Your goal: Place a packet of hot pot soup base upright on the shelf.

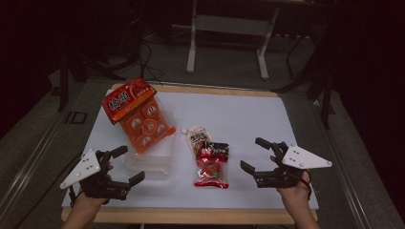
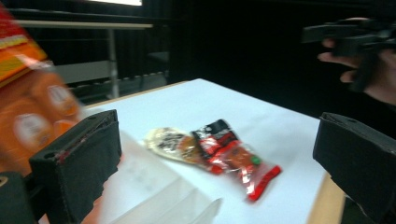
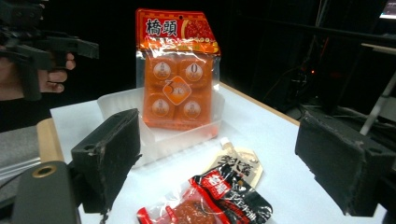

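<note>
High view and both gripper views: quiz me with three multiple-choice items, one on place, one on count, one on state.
1. Where does the tall orange snack packet stand?
A in the clear plastic tray
B on the floor
C in a gripper

2. How many small pouches lie mid-table?
A one
B two
C four

3. How are the hand-held grippers?
A both shut
B one shut
C both open

Answers: A, its base sits inside the tray; B, a cream pouch under a red pouch; C, left hand-held gripper and right hand-held gripper hold nothing, jaws apart.

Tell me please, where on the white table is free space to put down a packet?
The white table is bare beyond and right of the red snack packet, up to the right gripper. It is crowded at left: clear tray, orange pack, left gripper.
</note>
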`<state>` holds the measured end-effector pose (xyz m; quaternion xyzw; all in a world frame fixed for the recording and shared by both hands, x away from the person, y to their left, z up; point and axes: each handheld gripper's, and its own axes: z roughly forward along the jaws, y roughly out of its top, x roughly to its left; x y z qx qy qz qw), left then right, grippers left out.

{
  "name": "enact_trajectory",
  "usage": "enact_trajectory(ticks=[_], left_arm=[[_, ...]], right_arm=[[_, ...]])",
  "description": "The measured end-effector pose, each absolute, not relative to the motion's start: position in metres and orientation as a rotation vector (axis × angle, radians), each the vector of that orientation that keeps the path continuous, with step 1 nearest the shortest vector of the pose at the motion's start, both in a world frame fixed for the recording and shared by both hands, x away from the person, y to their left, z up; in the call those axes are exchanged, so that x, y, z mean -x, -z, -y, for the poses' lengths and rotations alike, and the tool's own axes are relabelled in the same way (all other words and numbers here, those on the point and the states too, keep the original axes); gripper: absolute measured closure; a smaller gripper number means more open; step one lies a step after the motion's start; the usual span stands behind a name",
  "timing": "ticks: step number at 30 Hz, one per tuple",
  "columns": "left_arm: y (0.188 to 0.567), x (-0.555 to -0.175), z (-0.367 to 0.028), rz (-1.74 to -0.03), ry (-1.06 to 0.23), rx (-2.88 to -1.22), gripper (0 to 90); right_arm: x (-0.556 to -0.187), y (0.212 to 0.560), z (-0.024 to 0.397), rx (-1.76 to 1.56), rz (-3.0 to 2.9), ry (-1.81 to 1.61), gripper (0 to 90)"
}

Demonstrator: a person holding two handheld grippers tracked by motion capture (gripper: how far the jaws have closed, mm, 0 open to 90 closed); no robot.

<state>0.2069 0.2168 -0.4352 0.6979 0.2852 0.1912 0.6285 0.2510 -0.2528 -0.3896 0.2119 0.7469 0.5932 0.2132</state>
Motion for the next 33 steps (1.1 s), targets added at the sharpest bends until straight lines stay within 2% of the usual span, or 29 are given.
enact_trajectory(ticks=[12, 25, 33], left_arm=[[0.452, -0.215, -0.179, -0.587, -0.353, -1.648, 1.5], [0.466, -0.215, -0.162, -0.565, -0.375, -1.685, 1.5], [0.466, -0.214, -0.160, -0.555, -0.378, -1.683, 1.5]], right_arm=[[-0.256, 0.399, 0.255, -0.644, -2.109, -1.633, 13.3], [-0.259, 0.410, 0.248, -0.635, -2.174, -1.598, 10.0], [-0.278, 0.423, 0.244, -0.656, -2.219, -1.569, 10.3]])
